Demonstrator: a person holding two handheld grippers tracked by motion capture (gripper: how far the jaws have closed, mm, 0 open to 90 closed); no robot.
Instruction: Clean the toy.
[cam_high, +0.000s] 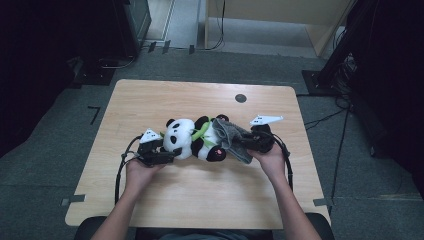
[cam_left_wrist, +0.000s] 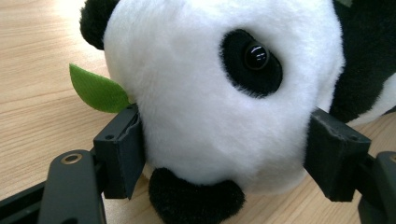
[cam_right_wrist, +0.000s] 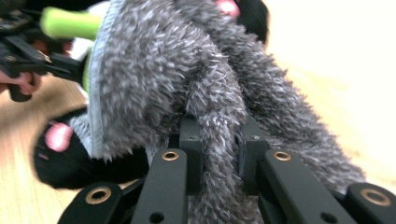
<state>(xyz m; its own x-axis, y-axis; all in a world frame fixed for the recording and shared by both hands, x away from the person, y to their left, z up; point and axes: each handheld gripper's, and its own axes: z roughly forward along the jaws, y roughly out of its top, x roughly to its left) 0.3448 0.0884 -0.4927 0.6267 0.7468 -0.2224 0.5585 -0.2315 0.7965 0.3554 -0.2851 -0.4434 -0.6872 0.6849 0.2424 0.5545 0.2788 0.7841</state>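
High view: fluffy panda (cam_high: 187, 138), shaggy cloth (cam_high: 235, 137)

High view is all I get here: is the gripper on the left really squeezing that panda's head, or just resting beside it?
Observer: Squeezing. In its own view the left gripper has a jaw pressed into each side of the panda's white head.
Operator: And the grey thing on the right?
Observer: A fluffy grey cloth; the right gripper pinches a fold of it tightly.
Operator: Anything green nearby?
Observer: A green felt leaf pokes out beside the left jaw.
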